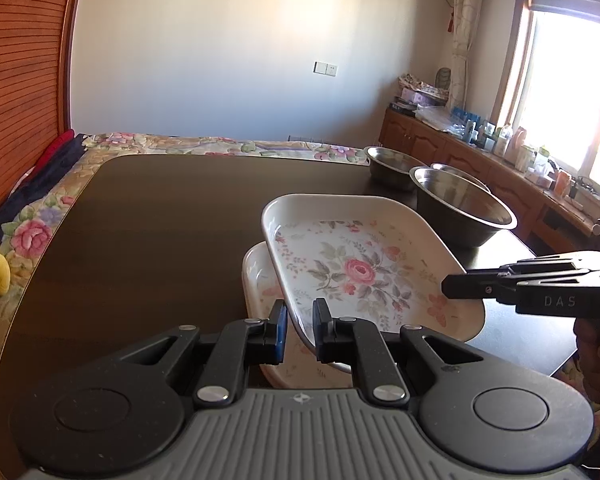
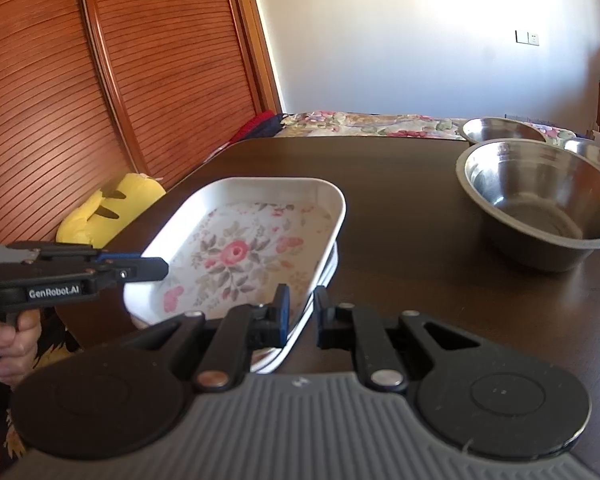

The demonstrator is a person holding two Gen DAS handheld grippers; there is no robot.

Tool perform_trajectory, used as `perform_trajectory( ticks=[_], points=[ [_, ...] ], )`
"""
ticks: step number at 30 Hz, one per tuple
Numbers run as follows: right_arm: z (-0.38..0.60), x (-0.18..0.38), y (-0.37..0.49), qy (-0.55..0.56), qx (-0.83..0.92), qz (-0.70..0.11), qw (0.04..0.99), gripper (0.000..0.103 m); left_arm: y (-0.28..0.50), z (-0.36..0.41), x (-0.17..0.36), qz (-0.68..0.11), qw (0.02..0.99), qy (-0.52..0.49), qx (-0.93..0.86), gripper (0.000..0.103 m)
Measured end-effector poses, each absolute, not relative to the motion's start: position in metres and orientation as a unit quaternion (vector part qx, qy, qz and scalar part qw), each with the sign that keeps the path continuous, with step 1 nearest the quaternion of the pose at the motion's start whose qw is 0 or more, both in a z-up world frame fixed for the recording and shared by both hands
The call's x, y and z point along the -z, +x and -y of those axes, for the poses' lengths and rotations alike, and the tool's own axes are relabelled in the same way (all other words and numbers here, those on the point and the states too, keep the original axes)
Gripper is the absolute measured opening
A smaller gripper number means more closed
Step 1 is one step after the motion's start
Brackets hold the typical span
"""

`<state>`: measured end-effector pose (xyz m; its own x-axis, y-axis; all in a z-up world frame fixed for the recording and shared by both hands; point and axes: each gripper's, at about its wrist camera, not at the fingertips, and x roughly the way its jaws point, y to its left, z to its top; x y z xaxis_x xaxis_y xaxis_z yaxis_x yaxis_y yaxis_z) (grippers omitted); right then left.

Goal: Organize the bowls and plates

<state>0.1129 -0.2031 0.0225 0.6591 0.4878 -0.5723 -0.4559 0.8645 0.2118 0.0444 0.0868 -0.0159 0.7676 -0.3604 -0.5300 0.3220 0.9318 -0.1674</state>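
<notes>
The left gripper's (image 1: 300, 330) fingers (image 1: 278, 330) stand either side of the near rim of the upper floral plate (image 1: 360, 268), with a narrow gap between them; whether the pads actually bite on the rim I cannot tell. The right gripper (image 2: 302, 318) is set the same way at the opposite edge of that plate, one finger inside the rim and one outside, and again I cannot tell if it pinches. Each tool is gripped by a hand (image 2: 8, 336), the other hand (image 1: 598, 356) showing dark at the right edge of the left wrist view.

The upper plate is rectangular with rounded corners, white, with a pink rose in the middle. It sits tilted and skewed over a second floral plate (image 1: 260, 280) of the same kind, which lies flat on the dark tabletop (image 1: 140, 240).

Beyond the plates, toward the far right corner of the tabletop, stand three steel bowls: a large bowl (image 2: 540, 204) nearest, a farther bowl (image 2: 500, 130) behind it, and a third bowl (image 2: 592, 152) half hidden behind the large one.

A flowered bed cover (image 1: 180, 144) lies past the tabletop, and a yellow plush toy (image 2: 108, 212) rests beside the slatted wooden doors (image 2: 100, 80).
</notes>
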Motion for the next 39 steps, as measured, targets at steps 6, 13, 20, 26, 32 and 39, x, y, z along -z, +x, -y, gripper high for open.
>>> perform_trajectory(
  ticks=[6, 13, 20, 26, 32, 39],
  points=[
    [0.199, -0.02, 0.11, 0.018, -0.259, -0.315, 0.913, 0.014, 0.042, -0.085, 0.017, -0.289, 0.941, -0.025, 0.175, 0.015],
    [0.197, -0.018, 0.108, 0.018, -0.258, -0.309, 0.915, 0.015, 0.044, -0.086, 0.022, -0.292, 0.941, -0.027, 0.17, 0.015],
    [0.195, -0.02, 0.106, 0.014, -0.256, -0.3, 0.919, 0.019, 0.044, -0.085, 0.021, -0.29, 0.942, -0.027, 0.17, 0.015],
    [0.195, -0.02, 0.105, 0.013, -0.259, -0.298, 0.919, 0.021, 0.044, -0.087, 0.02, -0.29, 0.942, -0.028, 0.169, 0.017],
    [0.199, -0.022, 0.105, 0.018, -0.256, -0.294, 0.921, 0.021, 0.043, -0.089, 0.02, -0.288, 0.943, -0.036, 0.164, 0.018],
    [0.206, -0.023, 0.108, 0.025, -0.25, -0.288, 0.924, 0.021, 0.042, -0.09, 0.013, -0.275, 0.949, -0.032, 0.151, 0.041]
  ],
)
